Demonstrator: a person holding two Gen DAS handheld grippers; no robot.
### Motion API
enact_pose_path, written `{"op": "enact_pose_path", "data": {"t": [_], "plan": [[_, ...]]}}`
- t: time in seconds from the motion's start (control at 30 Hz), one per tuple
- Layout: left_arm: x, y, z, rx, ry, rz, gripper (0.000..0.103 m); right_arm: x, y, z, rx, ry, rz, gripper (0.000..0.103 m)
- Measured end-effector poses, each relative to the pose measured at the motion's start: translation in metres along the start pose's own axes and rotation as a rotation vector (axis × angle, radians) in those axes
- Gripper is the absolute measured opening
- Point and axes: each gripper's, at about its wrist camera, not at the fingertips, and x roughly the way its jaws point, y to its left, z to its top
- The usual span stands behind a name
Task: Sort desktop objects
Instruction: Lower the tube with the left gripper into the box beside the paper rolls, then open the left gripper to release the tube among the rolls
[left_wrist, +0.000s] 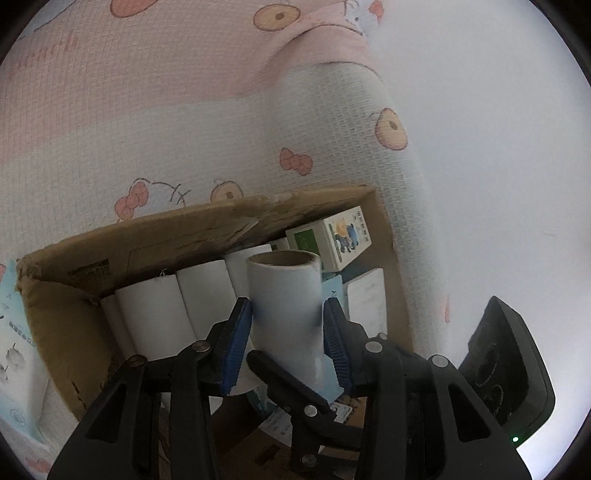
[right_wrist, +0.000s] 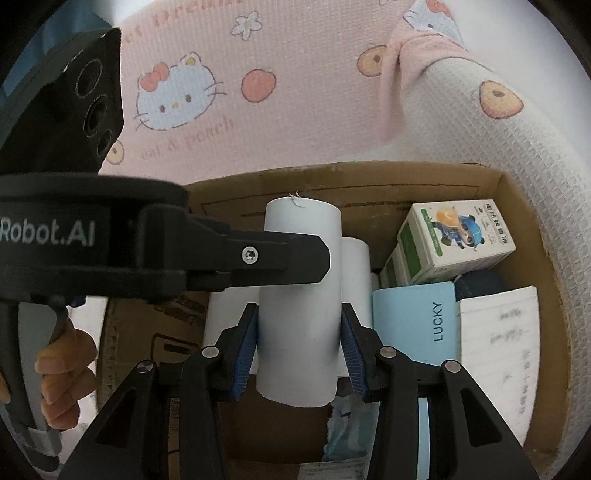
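"LUCKY" on blue booklet (right_wrist: 413, 325); "Robot.AI", left gripper (right_wrist: 325, 258)

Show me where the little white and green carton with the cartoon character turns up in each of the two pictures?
Left wrist view: the carton sits right of centre, at the far right corner of the cardboard box, behind the white rolls.
Right wrist view: the carton lies at right, above the light blue LUCKY booklet.
Shared landmark: the cardboard box's brown back wall, in front of the pink cartoon blanket.
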Motion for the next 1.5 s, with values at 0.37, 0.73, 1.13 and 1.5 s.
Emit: {"op": "enact_pose_path", "data": {"t": [0.37, 0.73, 1.13, 1.5], "plan": [[0.002, -0.003, -0.001, 0.033, -0.026, 0.042, 0.044, 0.0, -0.014, 0.0, 0.048, 0.032, 0.011, 0.041], [-0.002, -0.002, -0.002, 0.036, -0.019, 0.059, 0.044, -0.013, -0.002, -0.009, -0.026, 0.091, -0.008, 0.041], [0.001, -0.005, -0.005, 0.081, -0.022, 0.077, 0.044, -0.003, -0.002, -0.009, -0.028, 0.104, -0.016, 0.039], [0.003, -0.004, -0.005, 0.101, -0.034, 0.036, 0.044, -0.002, 0.019, -0.008, -0.041, 0.106, -0.032, 0.039]]}}
